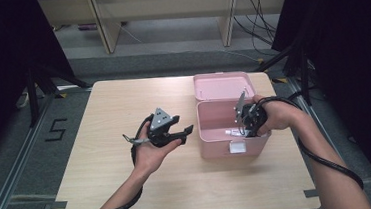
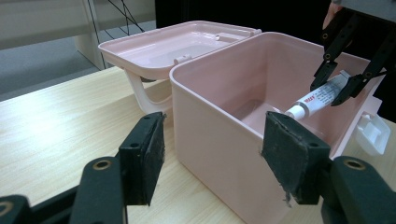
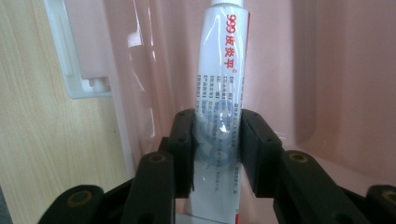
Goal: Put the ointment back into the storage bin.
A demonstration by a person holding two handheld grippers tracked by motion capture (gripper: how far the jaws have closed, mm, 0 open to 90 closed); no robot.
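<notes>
- Plainly clamped: right gripper (image 3: pixel 217 140) pinching a white tube (image 3: pixel 219 88) across its middle, both pads pressed flat against it, cap end pointing away from the camera.
- Held inside the open pink box (image 1: pixel 212 147), above the floor, near the front right wall; probably on the way to being laid down inside, hence the low, level carry over the rim.
- Gripped mid-body rather than at the cap, likely to keep the soft tube from swinging or slipping.
- Standing wide apart and holding nothing: left gripper (image 2: pixel 212 154), parked just beside the box's left wall, pads clear of the plastic; perhaps waiting to steady the box or swing the lid (image 2: pixel 173 46) shut.
- Lid thrown back on its hinge behind the box, resting flat toward the far table (image 1: pixel 130 189) edge, leaving the mouth free.
- From the right gripper view: red print on the tube and the white latch (image 3: pixel 74 70) on the box front.
- From the left gripper view: tube seen from the side, tilted slightly, cap toward the left wall, bare box floor beneath it.
- From the high view: both hands, left hand (image 1: pixel 152 154) palm up, box on the right half of the table.
</notes>
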